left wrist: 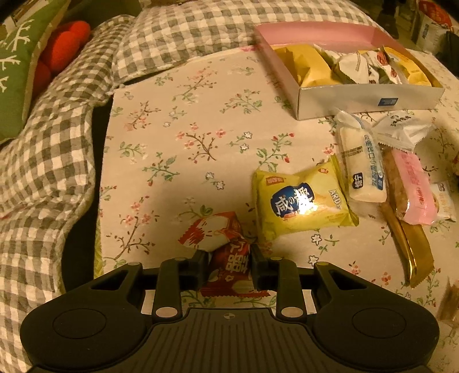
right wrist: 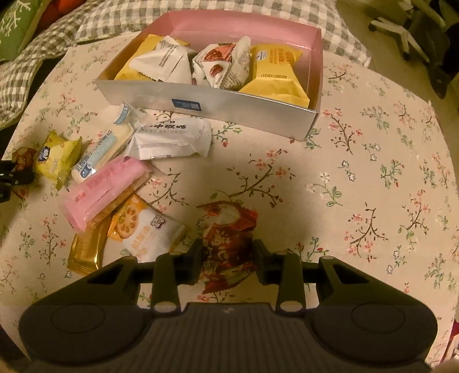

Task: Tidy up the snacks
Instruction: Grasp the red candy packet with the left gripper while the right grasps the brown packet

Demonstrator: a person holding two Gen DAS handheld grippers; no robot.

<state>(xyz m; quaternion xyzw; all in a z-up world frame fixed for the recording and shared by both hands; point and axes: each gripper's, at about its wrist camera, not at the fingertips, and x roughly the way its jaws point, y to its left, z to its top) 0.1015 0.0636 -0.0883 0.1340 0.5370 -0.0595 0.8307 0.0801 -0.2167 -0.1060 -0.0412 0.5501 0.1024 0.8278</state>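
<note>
My left gripper (left wrist: 229,258) is shut on a dark red snack packet (left wrist: 233,265) low on the floral cloth; a red-and-white wrapper (left wrist: 205,232) lies against it. My right gripper (right wrist: 228,252) is shut on another red snack packet (right wrist: 226,229), which fills the gap between its fingers. The open box (left wrist: 344,99) (right wrist: 229,107), pink inside and white outside, holds several yellow and white packets. Between the grippers lie a yellow packet (left wrist: 301,200) (right wrist: 56,157), a white bar (left wrist: 364,169), a pink bar (right wrist: 103,189), a gold bar (left wrist: 413,252) and a white packet (right wrist: 172,140).
A grey checked quilt (left wrist: 57,149) bunches along the left and far side of the floral cloth (right wrist: 373,172). A green pillow (left wrist: 14,71) and something red (left wrist: 66,43) sit beyond it. A chair base (right wrist: 401,25) stands on the floor at the far right.
</note>
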